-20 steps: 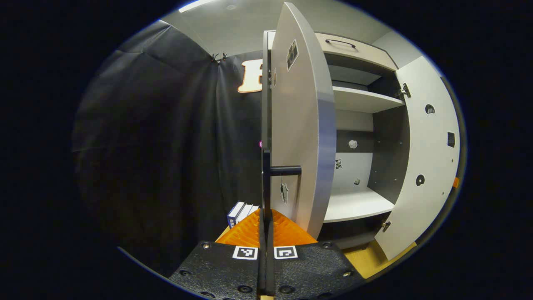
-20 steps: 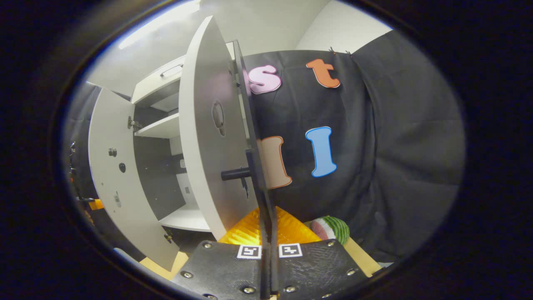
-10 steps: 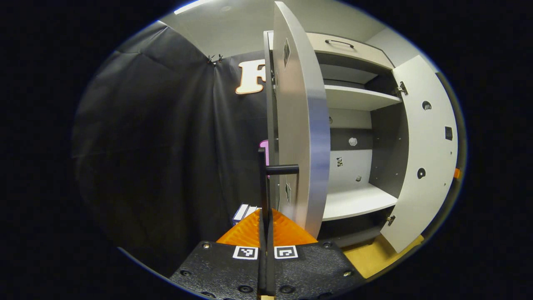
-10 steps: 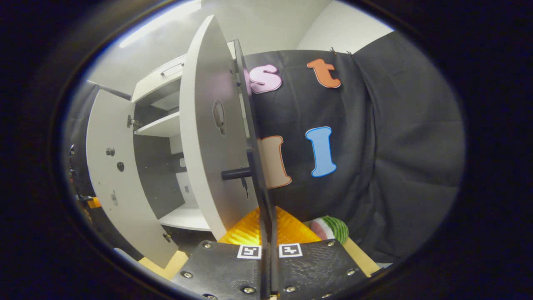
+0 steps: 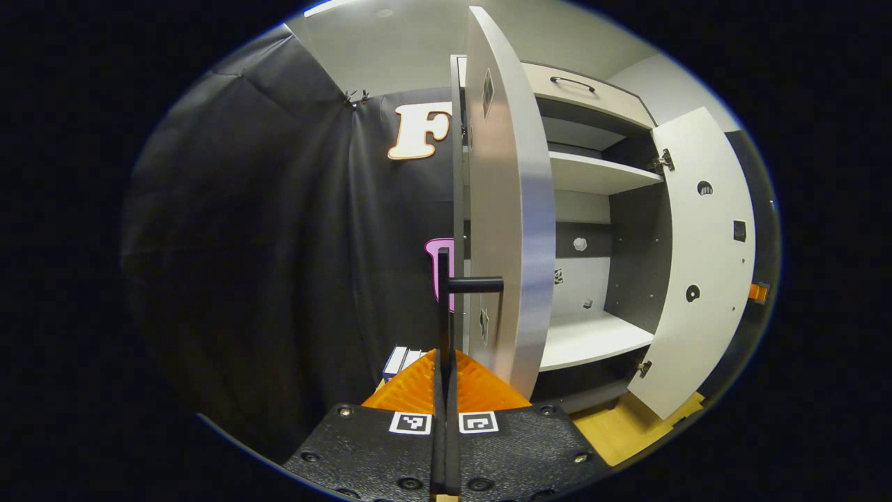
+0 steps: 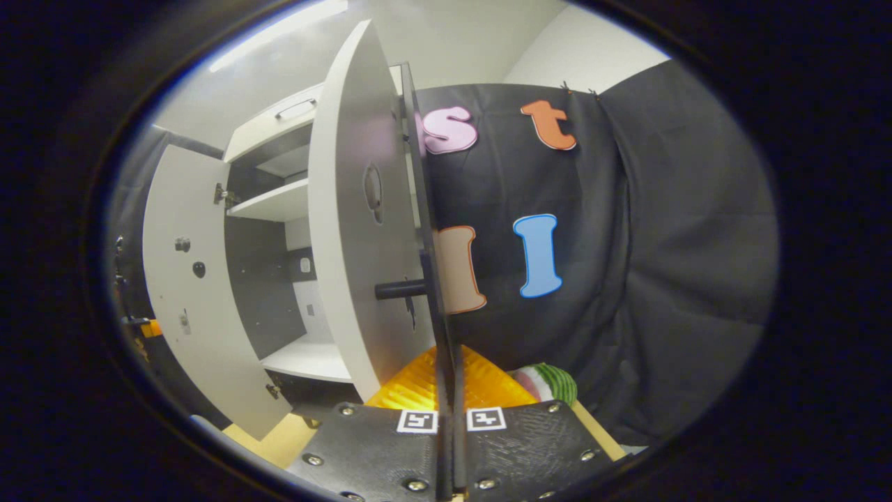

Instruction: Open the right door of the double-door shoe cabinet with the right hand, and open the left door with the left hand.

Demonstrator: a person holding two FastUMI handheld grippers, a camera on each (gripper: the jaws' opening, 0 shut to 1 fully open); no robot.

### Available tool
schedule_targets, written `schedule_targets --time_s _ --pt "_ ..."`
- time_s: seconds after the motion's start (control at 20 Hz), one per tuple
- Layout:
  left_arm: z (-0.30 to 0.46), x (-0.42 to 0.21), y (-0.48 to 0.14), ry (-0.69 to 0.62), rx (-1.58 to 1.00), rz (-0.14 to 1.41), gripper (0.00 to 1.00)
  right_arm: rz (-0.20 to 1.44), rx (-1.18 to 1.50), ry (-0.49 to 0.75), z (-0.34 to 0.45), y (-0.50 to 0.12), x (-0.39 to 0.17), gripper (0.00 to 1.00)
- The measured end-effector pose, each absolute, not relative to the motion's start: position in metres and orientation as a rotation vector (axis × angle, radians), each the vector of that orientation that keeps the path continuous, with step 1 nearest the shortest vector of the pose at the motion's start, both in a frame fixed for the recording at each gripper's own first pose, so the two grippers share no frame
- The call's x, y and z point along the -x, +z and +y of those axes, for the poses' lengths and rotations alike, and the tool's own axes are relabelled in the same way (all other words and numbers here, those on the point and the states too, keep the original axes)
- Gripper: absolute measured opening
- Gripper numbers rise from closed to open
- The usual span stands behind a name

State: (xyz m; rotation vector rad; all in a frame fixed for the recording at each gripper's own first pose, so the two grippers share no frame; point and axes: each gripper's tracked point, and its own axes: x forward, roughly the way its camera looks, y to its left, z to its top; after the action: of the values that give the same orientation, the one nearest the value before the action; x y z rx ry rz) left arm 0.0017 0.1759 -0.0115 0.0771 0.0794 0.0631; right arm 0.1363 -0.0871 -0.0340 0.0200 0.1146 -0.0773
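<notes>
Left gripper view: your left gripper (image 5: 444, 362) is clamped on the black bar handle (image 5: 443, 307) of the left door (image 5: 512, 209). The door stands edge-on to you, swung well out from the shoe cabinet (image 5: 592, 174). Open room lies to its left, up to the black cloth wall (image 5: 265, 244). The right door (image 5: 700, 265) stands wide open, and the white shelves (image 5: 592, 338) between the doors are bare. Small boxes (image 5: 401, 361) sit low near the wall. Against a second ago, the left door shows thinner and has swung wider.

Right gripper view: your right gripper (image 6: 449, 380) is clenched on the right door's handle (image 6: 440, 307). That door (image 6: 355, 230) is edge-on, with free space to its right. A watermelon toy (image 6: 547, 383) lies on the wooden floor (image 6: 279, 440). The far left door (image 6: 188, 279) stands fully out. Little has changed here.
</notes>
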Motion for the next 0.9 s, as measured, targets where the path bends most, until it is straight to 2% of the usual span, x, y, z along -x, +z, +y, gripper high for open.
schedule_targets --time_s 0.2,0.25,0.3,0.4,0.45,0.5,0.65,0.75,0.8,0.85,0.9 --pt "0.181 -0.001 -0.012 0.044 -0.084 0.063 0.04 0.165 0.054 -0.093 -0.094 -0.048 -0.132 0.01" --pt "0.184 0.003 -0.016 0.053 -0.103 0.069 0.05 0.127 0.040 -0.094 -0.092 -0.042 -0.130 0.01" --pt "0.187 0.004 -0.017 0.063 -0.124 0.071 0.08 0.110 0.027 -0.094 -0.091 -0.035 -0.125 0.01" --pt "0.188 0.009 -0.014 0.071 -0.136 0.077 0.28 0.102 0.015 -0.094 -0.088 -0.036 -0.128 0.01" --pt "0.187 0.012 -0.015 0.067 -0.132 0.078 0.27 0.099 0.016 -0.097 -0.091 -0.035 -0.127 0.07" --pt "0.185 0.014 -0.012 0.062 -0.127 0.072 0.33 0.097 0.026 -0.100 -0.091 -0.035 -0.127 0.01" --pt "0.190 0.020 -0.012 0.084 -0.124 0.074 0.33 0.095 0.080 -0.128 -0.094 -0.032 -0.123 0.01" --pt "0.190 0.024 -0.009 0.090 -0.117 0.074 0.41 0.081 0.104 -0.155 -0.097 -0.028 -0.114 0.06" --pt "0.193 0.026 -0.009 0.101 -0.114 0.073 0.52 0.077 0.111 -0.179 -0.101 -0.025 -0.106 0.20" --pt "0.194 0.029 -0.007 0.107 -0.110 0.075 0.57 0.072 0.111 -0.197 -0.103 -0.025 -0.102 0.31" --pt "0.192 0.031 -0.007 0.106 -0.103 0.073 0.62 0.063 0.107 -0.204 -0.103 -0.022 -0.098 0.46"
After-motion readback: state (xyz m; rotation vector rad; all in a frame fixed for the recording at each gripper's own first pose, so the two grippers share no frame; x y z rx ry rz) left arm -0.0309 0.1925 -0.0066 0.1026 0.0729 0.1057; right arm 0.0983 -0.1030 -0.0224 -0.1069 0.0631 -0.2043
